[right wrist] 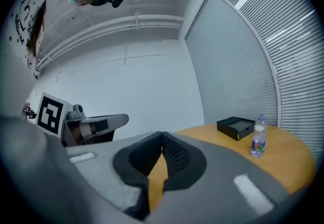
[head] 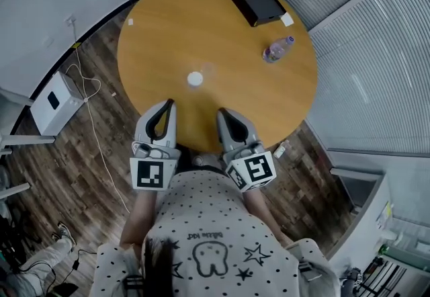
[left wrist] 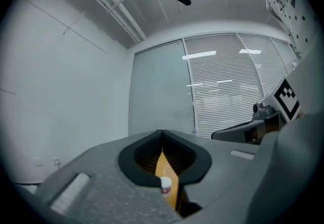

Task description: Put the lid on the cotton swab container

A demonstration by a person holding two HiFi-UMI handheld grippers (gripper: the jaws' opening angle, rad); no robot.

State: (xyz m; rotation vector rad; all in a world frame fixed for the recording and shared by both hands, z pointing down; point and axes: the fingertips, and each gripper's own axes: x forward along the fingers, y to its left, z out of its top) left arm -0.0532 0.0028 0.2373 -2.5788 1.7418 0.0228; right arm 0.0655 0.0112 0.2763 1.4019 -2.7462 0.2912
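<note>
Approach stage, nothing grasped yet. Left gripper (head: 168, 103) and right gripper (head: 222, 113) both clenched and empty at lower edge of table (head: 161, 20). Cotton swab container (head: 195, 78) stands at frame centre, apart from both. Lid not clearly discernible. Next move likely: find lid, open claw, reach in.

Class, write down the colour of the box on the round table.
The box is black, seen best in the head view.

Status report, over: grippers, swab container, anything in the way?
Left gripper, right gripper shut, empty, at near table edge. Cotton swab container mid-table, untouched. Bottle, black box well beyond it.
</note>
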